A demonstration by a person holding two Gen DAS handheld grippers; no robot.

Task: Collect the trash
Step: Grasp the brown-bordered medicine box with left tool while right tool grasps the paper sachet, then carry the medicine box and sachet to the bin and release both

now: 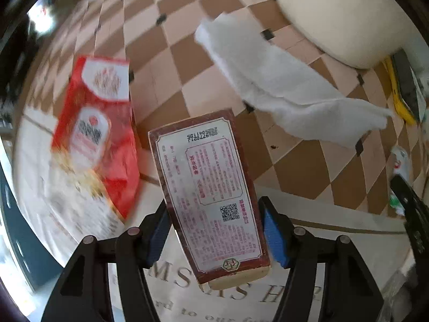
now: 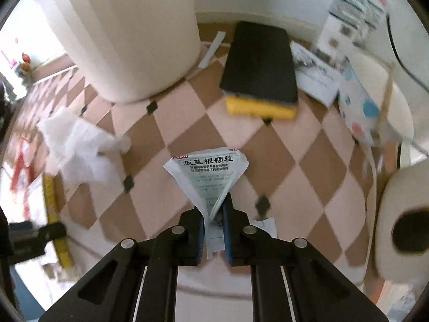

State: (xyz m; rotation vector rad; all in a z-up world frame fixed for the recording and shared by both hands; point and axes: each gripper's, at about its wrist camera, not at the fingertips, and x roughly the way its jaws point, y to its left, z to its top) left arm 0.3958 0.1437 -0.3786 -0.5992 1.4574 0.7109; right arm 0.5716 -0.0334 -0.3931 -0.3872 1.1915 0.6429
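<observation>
My left gripper (image 1: 214,222) is shut on a dark red box with a white printed label (image 1: 209,187) and holds it above the checkered cloth. A red and white snack bag (image 1: 99,123) lies to its left. A crumpled white tissue (image 1: 281,86) lies beyond to the right; it also shows in the right wrist view (image 2: 80,145). My right gripper (image 2: 214,212) is shut on a white medicine sachet with black Chinese print (image 2: 209,177), held above the cloth.
A cream cylindrical bin (image 2: 128,32) stands at the back left. A yellow sponge with a black top (image 2: 260,72) lies behind the sachet. Papers and a dotted packet (image 2: 359,99) sit at right, a paper roll (image 2: 402,228) at far right. Checkered tablecloth (image 2: 281,161) underneath.
</observation>
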